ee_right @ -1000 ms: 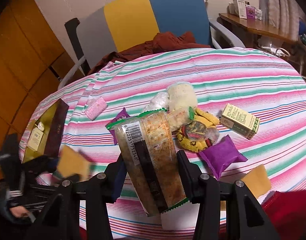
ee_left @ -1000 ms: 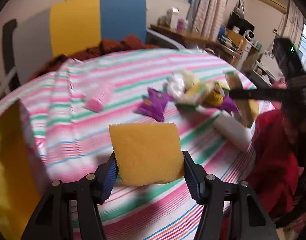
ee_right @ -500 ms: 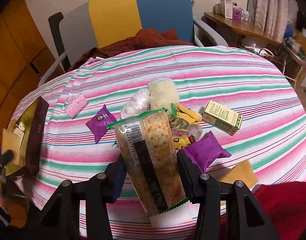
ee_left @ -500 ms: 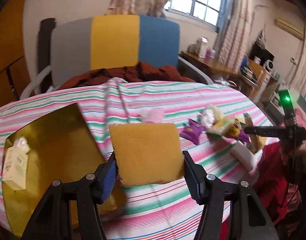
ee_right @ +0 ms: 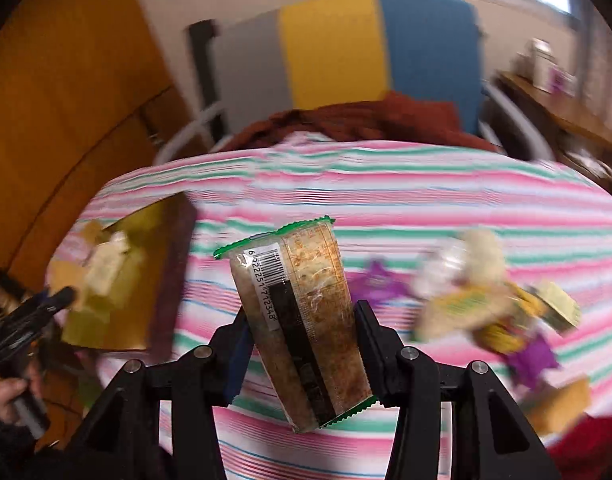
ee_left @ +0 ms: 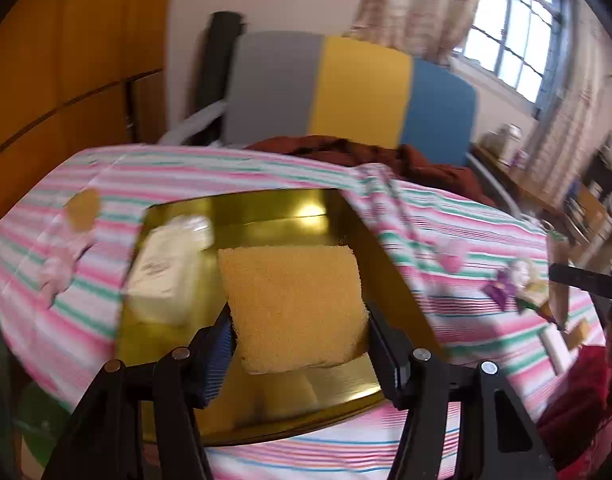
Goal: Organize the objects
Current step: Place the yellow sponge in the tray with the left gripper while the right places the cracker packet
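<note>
My left gripper (ee_left: 296,340) is shut on a yellow sponge (ee_left: 294,304) and holds it above a gold tray (ee_left: 282,212) on the striped tablecloth. A pale packet (ee_left: 166,276) lies in the tray's left part. My right gripper (ee_right: 302,340) is shut on a clear snack packet (ee_right: 302,320) with a green edge and a barcode, held over the table. In the right wrist view the gold tray (ee_right: 142,328) lies at the left, with the left gripper (ee_right: 30,320) beside it. A blurred pile of snacks (ee_right: 481,296) lies at the right.
A grey, yellow and blue chair (ee_left: 345,92) with a brown cloth (ee_left: 365,152) stands behind the table. A purple packet (ee_right: 377,280) and another yellow sponge (ee_right: 561,404) lie near the pile. Pink wrapped items (ee_left: 62,256) and a round yellow piece (ee_left: 82,204) lie left of the tray.
The left gripper swung left with the sponge, from over the cloth to above the gold tray. The right gripper also moved left with the snack packet; the pile now lies to its right.
</note>
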`<state>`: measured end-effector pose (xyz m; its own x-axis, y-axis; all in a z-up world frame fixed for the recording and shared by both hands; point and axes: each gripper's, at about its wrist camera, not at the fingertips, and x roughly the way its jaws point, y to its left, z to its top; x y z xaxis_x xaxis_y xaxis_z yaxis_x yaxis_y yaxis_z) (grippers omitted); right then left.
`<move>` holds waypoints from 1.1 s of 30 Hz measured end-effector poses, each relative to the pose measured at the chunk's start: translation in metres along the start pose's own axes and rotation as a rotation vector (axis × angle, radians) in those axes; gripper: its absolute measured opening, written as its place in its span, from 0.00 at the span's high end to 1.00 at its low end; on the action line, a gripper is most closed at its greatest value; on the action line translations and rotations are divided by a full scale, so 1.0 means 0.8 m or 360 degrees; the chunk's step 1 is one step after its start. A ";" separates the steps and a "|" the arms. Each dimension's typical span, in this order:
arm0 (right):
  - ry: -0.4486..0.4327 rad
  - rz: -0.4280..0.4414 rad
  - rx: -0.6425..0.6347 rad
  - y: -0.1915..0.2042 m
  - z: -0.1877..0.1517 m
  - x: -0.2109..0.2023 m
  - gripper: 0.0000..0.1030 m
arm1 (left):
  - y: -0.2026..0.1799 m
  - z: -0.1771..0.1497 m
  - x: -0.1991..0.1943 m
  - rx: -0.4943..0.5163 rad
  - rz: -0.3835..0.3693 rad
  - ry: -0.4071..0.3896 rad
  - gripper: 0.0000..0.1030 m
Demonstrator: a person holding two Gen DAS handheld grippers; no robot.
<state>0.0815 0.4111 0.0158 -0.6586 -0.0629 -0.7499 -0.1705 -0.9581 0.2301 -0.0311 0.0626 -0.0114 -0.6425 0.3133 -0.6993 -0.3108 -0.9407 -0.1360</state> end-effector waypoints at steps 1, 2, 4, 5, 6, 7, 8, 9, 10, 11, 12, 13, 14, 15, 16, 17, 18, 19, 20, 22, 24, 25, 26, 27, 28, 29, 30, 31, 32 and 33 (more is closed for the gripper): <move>0.0006 0.0047 -0.0029 0.018 0.002 0.006 0.52 | 0.013 -0.003 0.001 -0.0029 0.0033 0.0005 0.40; 0.0013 0.0100 -0.0062 0.037 0.006 0.013 0.52 | 0.022 -0.005 0.001 -0.0049 0.0055 0.0009 0.40; 0.0025 0.0194 -0.0110 0.072 0.014 0.025 0.52 | 0.040 -0.010 0.004 -0.0084 0.0101 0.0028 0.40; 0.0036 0.0246 -0.0126 0.089 0.017 0.032 0.52 | 0.048 -0.013 0.005 -0.0103 0.0116 0.0034 0.40; 0.0056 0.0307 -0.0146 0.111 0.021 0.042 0.52 | 0.054 -0.015 0.006 -0.0114 0.0128 0.0040 0.40; 0.0070 0.0341 -0.0168 0.127 0.023 0.049 0.52 | 0.058 -0.017 0.008 -0.0125 0.0142 0.0046 0.39; 0.0086 0.0370 -0.0190 0.146 0.025 0.057 0.52 | 0.063 -0.019 0.010 -0.0139 0.0152 0.0050 0.39; 0.0103 0.0394 -0.0206 0.162 0.027 0.066 0.52 | 0.066 -0.020 0.011 -0.0144 0.0155 0.0054 0.39; 0.0116 0.0413 -0.0219 0.174 0.025 0.070 0.52 | 0.070 -0.022 0.011 -0.0146 0.0160 0.0058 0.39; 0.0134 0.0431 -0.0235 0.187 0.025 0.077 0.52 | 0.072 -0.023 0.013 -0.0146 0.0167 0.0061 0.39; 0.0150 0.0441 -0.0255 0.204 0.026 0.085 0.52 | 0.074 -0.025 0.015 -0.0148 0.0178 0.0069 0.39; 0.0160 0.0446 -0.0263 0.213 0.026 0.091 0.52 | 0.077 -0.026 0.016 -0.0153 0.0187 0.0078 0.38; 0.0173 0.0456 -0.0266 0.222 0.027 0.099 0.52 | 0.081 -0.028 0.017 -0.0163 0.0191 0.0084 0.38; 0.0189 0.0460 -0.0265 0.230 0.027 0.106 0.52 | 0.084 -0.030 0.016 -0.0169 0.0192 0.0085 0.37; 0.0209 0.0457 -0.0264 0.237 0.027 0.113 0.52 | 0.086 -0.031 0.017 -0.0170 0.0200 0.0093 0.37; 0.0223 0.0459 -0.0265 0.243 0.027 0.119 0.52 | 0.089 -0.032 0.018 -0.0178 0.0208 0.0099 0.36; 0.0236 0.0457 -0.0272 0.252 0.026 0.125 0.52 | 0.092 -0.032 0.019 -0.0187 0.0205 0.0102 0.36; 0.0246 0.0451 -0.0275 0.256 0.026 0.131 0.52 | 0.095 -0.033 0.019 -0.0198 0.0197 0.0106 0.36; 0.0256 0.0448 -0.0272 0.260 0.027 0.136 0.52 | 0.097 -0.033 0.019 -0.0204 0.0198 0.0108 0.35; 0.0274 0.0451 -0.0261 0.270 0.028 0.147 0.52 | 0.101 -0.034 0.018 -0.0217 0.0203 0.0112 0.32; 0.0290 0.0455 -0.0256 0.280 0.027 0.156 0.49 | 0.105 -0.034 0.017 -0.0236 0.0200 0.0119 0.28; 0.0306 0.0487 -0.0251 0.286 0.028 0.162 0.45 | 0.107 -0.034 0.016 -0.0248 0.0190 0.0119 0.26; 0.0325 0.0533 -0.0237 0.290 0.027 0.166 0.37 | 0.108 -0.035 0.015 -0.0253 0.0175 0.0119 0.24; 0.0329 0.0557 -0.0235 0.294 0.026 0.168 0.35 | 0.108 -0.035 0.014 -0.0255 0.0171 0.0117 0.24; 0.0323 0.0555 -0.0249 0.299 0.025 0.169 0.34 | 0.109 -0.035 0.013 -0.0260 0.0180 0.0108 0.23; 0.0328 0.0560 -0.0257 0.302 0.022 0.170 0.32 | 0.110 -0.034 0.010 -0.0271 0.0187 0.0095 0.24; 0.0335 0.0566 -0.0252 0.303 0.020 0.171 0.32 | 0.112 -0.034 0.008 -0.0285 0.0185 0.0084 0.24; 0.0334 0.0565 -0.0255 0.303 0.018 0.170 0.32 | 0.114 -0.032 0.005 -0.0301 0.0186 0.0074 0.24; 0.0330 0.0556 -0.0262 0.303 0.016 0.169 0.32 | 0.115 -0.031 0.003 -0.0309 0.0194 0.0065 0.24; 0.0324 0.0536 -0.0273 0.301 0.013 0.167 0.32 | 0.115 -0.029 0.000 -0.0312 0.0209 0.0052 0.24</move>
<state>-0.0553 0.1750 -0.0222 -0.4954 -0.4175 -0.7617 0.1648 -0.9062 0.3895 -0.0435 -0.0273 -0.0404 -0.6443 0.1853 -0.7420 -0.0819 -0.9813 -0.1740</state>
